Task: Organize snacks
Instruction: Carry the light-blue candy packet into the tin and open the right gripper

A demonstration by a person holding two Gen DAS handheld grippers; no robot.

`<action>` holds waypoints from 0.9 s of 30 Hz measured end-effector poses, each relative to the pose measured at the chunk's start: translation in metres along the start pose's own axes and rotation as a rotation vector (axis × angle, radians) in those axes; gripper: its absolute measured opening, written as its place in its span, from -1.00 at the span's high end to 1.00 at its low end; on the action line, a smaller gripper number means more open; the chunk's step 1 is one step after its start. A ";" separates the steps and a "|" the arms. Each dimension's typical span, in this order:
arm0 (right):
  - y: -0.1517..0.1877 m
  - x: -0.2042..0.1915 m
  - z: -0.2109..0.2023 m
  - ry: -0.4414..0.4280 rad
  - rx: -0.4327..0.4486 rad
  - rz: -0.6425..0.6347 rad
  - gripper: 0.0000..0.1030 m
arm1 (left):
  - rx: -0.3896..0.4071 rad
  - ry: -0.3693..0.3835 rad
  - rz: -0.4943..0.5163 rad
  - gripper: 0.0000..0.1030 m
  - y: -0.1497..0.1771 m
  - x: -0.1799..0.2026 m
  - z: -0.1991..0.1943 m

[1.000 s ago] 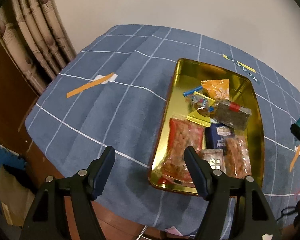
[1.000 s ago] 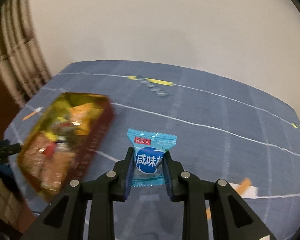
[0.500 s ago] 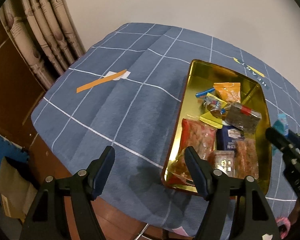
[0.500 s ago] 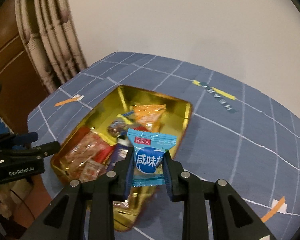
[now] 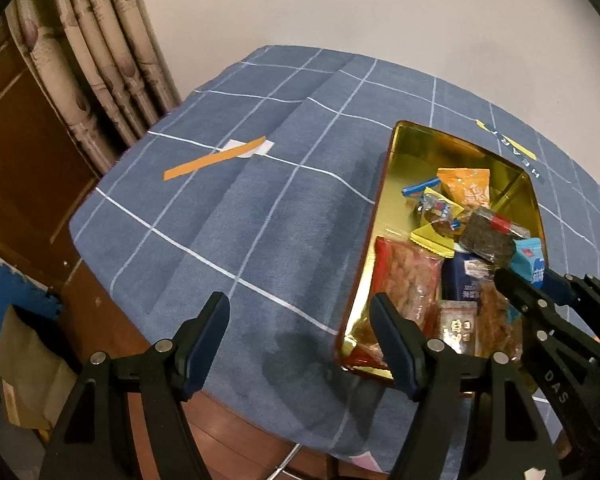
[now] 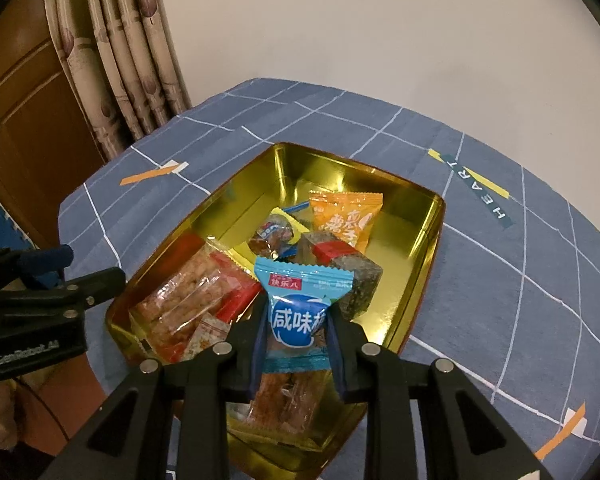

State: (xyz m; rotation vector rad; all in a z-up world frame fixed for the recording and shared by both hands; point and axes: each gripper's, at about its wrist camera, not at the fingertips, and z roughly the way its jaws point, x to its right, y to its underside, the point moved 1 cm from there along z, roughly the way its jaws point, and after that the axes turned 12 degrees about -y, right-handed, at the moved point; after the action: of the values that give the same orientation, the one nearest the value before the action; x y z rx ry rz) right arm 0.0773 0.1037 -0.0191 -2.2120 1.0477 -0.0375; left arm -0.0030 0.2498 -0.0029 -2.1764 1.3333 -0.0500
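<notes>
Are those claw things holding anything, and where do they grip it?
The right gripper pinches a light-blue snack packet across its middle; the left gripper holds nothing.

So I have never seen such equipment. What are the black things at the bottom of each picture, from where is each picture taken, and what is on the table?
There is no robot here: a person holds one two-finger gripper in each hand, and a fisheye camera on each looks forward along its fingers. One picture comes from the left gripper, which is open and holds nothing. The other comes from the right gripper, shut on a blue candy packet above a gold tin. The tin stands on a blue checked tablecloth and holds snacks, among them an orange packet and a red-edged cracker pack. Each gripper also shows at the edge of the other's picture.
</notes>
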 end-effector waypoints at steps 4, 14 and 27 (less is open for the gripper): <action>0.000 -0.001 0.005 0.005 -0.009 -0.010 0.48 | -0.007 0.001 -0.013 -0.35 0.001 -0.003 0.001; 0.000 -0.001 0.017 0.028 -0.032 -0.013 0.48 | -0.010 0.014 -0.012 -0.36 0.002 -0.002 0.000; 0.000 0.000 0.021 0.027 -0.048 0.003 0.45 | -0.010 0.006 -0.004 -0.37 0.005 0.002 -0.001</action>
State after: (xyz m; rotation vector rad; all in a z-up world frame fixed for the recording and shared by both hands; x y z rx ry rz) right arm 0.0836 0.1156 -0.0358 -2.2588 1.0775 -0.0410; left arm -0.0061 0.2464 -0.0049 -2.1892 1.3351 -0.0513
